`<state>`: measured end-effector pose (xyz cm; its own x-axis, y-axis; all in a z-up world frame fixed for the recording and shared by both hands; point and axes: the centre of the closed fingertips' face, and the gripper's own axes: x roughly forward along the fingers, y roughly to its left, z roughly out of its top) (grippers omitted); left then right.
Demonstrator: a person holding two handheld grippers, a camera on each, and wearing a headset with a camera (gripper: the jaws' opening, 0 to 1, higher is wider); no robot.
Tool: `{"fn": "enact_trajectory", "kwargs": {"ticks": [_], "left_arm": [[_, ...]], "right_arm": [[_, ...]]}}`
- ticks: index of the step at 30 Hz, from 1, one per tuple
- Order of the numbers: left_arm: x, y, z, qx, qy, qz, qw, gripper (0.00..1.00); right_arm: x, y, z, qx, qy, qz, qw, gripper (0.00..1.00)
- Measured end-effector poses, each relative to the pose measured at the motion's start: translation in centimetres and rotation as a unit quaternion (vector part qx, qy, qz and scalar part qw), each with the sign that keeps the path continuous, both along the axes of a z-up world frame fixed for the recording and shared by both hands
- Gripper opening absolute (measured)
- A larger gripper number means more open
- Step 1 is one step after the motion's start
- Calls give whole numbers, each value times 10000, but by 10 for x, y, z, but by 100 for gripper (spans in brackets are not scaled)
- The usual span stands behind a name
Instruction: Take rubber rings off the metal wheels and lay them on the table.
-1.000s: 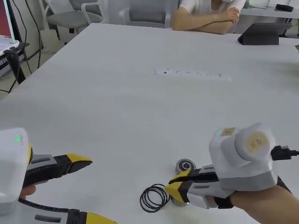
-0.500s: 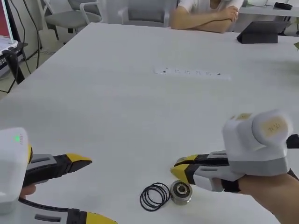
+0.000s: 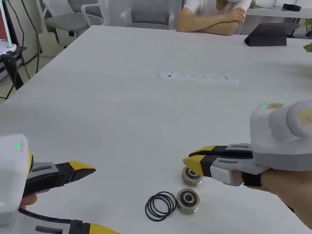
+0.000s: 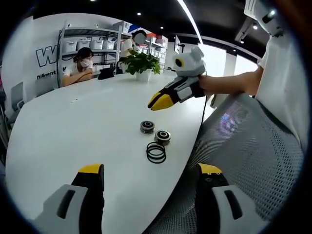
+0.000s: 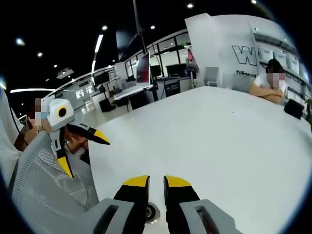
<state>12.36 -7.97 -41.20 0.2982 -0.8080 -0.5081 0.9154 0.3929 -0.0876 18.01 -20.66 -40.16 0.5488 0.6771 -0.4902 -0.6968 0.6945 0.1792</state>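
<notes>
Jaws nearly together, right hand-held gripper [image 3: 194, 159] hovers above a wheel [image 3: 191, 176]; left hand-held gripper [image 3: 99, 199] gapes.

Rubber rings [image 3: 161, 205] beside a wheel [image 3: 188, 200]

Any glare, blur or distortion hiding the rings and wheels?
Head view: soft even light, rubber rings and both metal wheels sharp, no glare. Left gripper view: fisheye curves the table edge; parts small but clear. Right gripper view: one wheel partly hidden by the right claw.

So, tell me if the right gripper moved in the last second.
Yes: the right gripper has pulled up and rightward, away from the rubber rings.
</notes>
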Motion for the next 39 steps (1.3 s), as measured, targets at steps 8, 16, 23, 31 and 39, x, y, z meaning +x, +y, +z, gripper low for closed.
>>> {"fn": "enact_trajectory", "kwargs": {"ticks": [8,16,23,31,39], "left_arm": [[0,0,-1,0,14,-28,10000,75],[1,-1,0,-35,13,-39,10000,75],[0,-2,2,-56,-5,-93,9999,76],[3,-2,8,-169,-19,-79,9998,77],[4,0,10,-202,-14,-37,9998,78]], "right_arm": [[1,-8,13,8,-221,24,9998,12],[-2,-17,25,-57,-418,139,9990,20],[-5,-27,46,99,-639,192,9977,34],[-18,-40,62,152,-807,313,9961,48],[-32,-61,63,308,-841,170,9958,60]]}}
